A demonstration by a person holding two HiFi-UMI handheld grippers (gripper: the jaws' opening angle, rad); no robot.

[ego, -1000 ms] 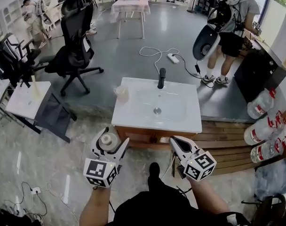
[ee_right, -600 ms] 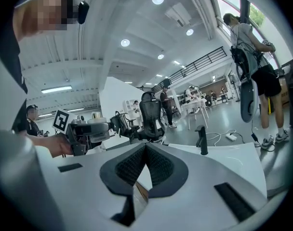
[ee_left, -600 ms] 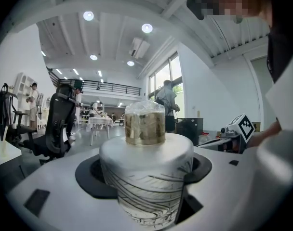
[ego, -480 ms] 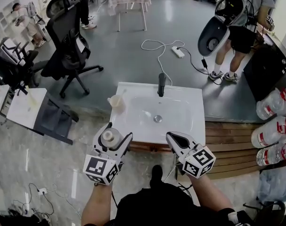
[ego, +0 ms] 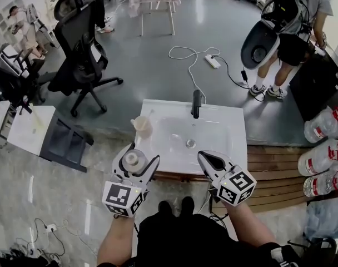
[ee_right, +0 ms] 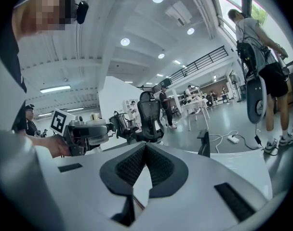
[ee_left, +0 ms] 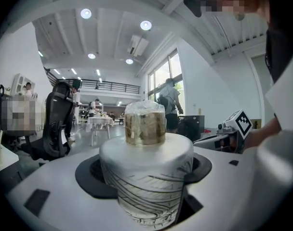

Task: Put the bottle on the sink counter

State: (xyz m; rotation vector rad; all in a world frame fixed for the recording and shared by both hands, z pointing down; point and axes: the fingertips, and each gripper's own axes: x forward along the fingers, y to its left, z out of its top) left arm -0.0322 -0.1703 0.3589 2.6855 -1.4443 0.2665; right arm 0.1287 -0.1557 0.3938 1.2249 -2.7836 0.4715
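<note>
The bottle is a clear ribbed one with a pale cap, held upright between the jaws of my left gripper, just off the front left corner of the white sink counter. In the left gripper view the bottle fills the middle with both jaws pressed to its sides. My right gripper is shut on nothing and hovers over the counter's front edge. In the right gripper view its jaw tips meet, and the left gripper shows beside it. A black faucet stands at the basin's back.
A translucent cup stands on the counter's left rim. A black office chair and a white side table are to the left. Big water jugs lie at the right. A person stands behind, and a cable with a power strip lies on the floor.
The sink has come nearer in the head view. Both grippers now sit at the counter's front edge, the left still holding the bottle and the right still shut.
</note>
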